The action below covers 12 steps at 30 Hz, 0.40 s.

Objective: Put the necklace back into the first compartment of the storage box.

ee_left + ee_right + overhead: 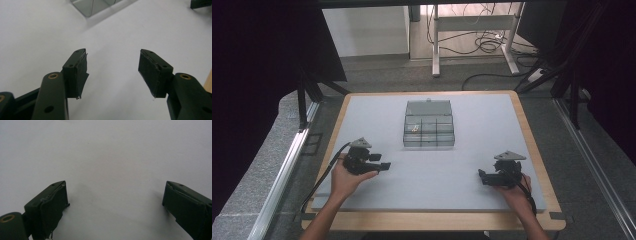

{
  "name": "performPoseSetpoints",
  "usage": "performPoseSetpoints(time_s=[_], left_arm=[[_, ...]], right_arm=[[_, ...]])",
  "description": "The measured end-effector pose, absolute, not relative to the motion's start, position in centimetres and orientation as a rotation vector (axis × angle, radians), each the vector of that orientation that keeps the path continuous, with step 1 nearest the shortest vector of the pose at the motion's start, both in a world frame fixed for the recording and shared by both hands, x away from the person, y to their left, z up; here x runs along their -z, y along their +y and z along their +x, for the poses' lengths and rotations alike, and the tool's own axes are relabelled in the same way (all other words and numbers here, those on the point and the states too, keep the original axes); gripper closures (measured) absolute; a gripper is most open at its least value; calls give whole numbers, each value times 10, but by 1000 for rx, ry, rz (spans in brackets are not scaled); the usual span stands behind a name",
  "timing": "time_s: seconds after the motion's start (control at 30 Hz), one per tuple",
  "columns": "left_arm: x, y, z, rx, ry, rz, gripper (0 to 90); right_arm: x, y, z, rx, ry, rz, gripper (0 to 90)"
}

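My left gripper and right gripper are matt black plastic, their pads faced with rough, fraying black tape. The far compartment box is clear glossy plastic. The tabletop is smooth matt grey, rimmed in pale wood.

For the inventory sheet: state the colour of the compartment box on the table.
Clear, grey-tinted plastic compartment box, its lid open; the high view shows it best.

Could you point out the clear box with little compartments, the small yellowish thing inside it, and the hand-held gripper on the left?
Clear box point(429, 141), high view, front wall.
Yellowish thing point(414, 129), high view, its middle, in a left compartment.
Left hand-held gripper point(112, 72), left gripper view, midway between its open jaws.
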State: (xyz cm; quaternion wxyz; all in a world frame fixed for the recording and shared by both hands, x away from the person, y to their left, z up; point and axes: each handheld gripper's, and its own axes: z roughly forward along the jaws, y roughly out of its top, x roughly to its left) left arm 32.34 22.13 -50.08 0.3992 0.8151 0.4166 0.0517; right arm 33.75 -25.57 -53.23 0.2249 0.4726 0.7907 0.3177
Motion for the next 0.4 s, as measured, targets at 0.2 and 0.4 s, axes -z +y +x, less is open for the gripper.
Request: performPoseSetpoints(time_s=[0.2, 0.4], left_arm=[[510, 230, 317, -170, 1087, 2071, 414], [527, 235, 323, -168, 1147, 2139, 382]], right_arm=[[532, -256, 338, -878, 2181, 1303, 59], [532, -256, 337, -877, 2180, 1304, 58]])
